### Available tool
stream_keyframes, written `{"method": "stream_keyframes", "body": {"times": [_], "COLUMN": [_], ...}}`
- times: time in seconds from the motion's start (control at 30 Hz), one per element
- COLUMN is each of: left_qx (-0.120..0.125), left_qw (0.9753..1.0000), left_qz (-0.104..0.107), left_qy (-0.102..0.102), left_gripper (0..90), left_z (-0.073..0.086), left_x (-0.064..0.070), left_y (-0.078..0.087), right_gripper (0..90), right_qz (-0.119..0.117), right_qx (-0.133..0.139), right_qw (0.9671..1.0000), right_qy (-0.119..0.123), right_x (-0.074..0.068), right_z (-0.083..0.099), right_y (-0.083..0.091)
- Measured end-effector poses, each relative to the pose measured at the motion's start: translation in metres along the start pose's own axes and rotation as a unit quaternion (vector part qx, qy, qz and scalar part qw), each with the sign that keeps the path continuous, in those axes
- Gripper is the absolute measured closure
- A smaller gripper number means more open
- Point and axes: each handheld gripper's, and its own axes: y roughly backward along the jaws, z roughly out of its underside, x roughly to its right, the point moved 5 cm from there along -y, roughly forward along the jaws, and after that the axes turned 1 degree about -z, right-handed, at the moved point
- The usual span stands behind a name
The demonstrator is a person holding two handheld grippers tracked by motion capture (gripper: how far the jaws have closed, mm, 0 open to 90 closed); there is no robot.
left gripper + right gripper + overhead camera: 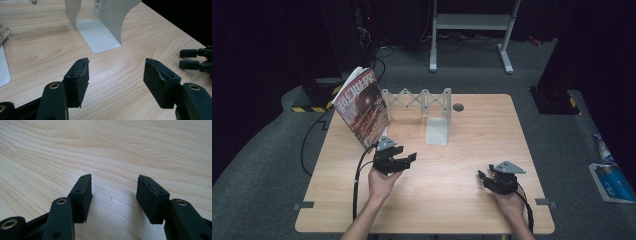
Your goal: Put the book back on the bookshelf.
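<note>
Spanning most of the high view, the light wooden table (pixel 462 200) carries everything in play. At its far left corner a magazine (pixel 362 106) with a dark red cover stands tilted, leaning against the left end of a white expanding book rack (pixel 422 100), whose scissor-lattice back runs along the far edge. The rack's right bookend plate (pixel 437 127) stands upright with its flat foot lying toward the person; in the left gripper view that same bookend (pixel 100 35) rises just ahead, and a sliver of the magazine's corner (pixel 3 33) shows at the left edge.

Nearer the person, the left gripper (pixel 409 159) is held above the table just below the magazine's lower corner, near it but not touching, its jaws set well apart with nothing between them; the left gripper view shows bare wood through the gap (pixel 116 72). The right gripper (pixel 482 177) sits low over the right half of the table, well apart from the rack and the magazine, jaws likewise spread and empty (pixel 113 187). A small dark round grommet (pixel 458 107) lies beside the rack's right end.
</note>
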Motion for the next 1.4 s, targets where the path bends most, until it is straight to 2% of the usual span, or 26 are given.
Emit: {"method": "stream_keyframes", "body": {"times": [0.43,1.4], "left_qx": [-0.011,-0.035], "left_qw": [0.9999,0.9988], "left_qz": [-0.002,-0.033], "left_qy": [0.008,0.004], "left_gripper": [37.4,37.7], "left_z": [0.006,0.021], "left_x": [-0.001,-0.01], "left_y": [-0.01,-0.031], "right_gripper": [45.9,45.9], "right_qz": [0.0,0.0], "right_qx": [0.0,0.0], "right_qw": [1.0,1.0], "right_qy": [0.0,0.0], "right_x": [0.0,0.0], "right_z": [0.0,0.0], "right_y": [0.0,0.0]}}
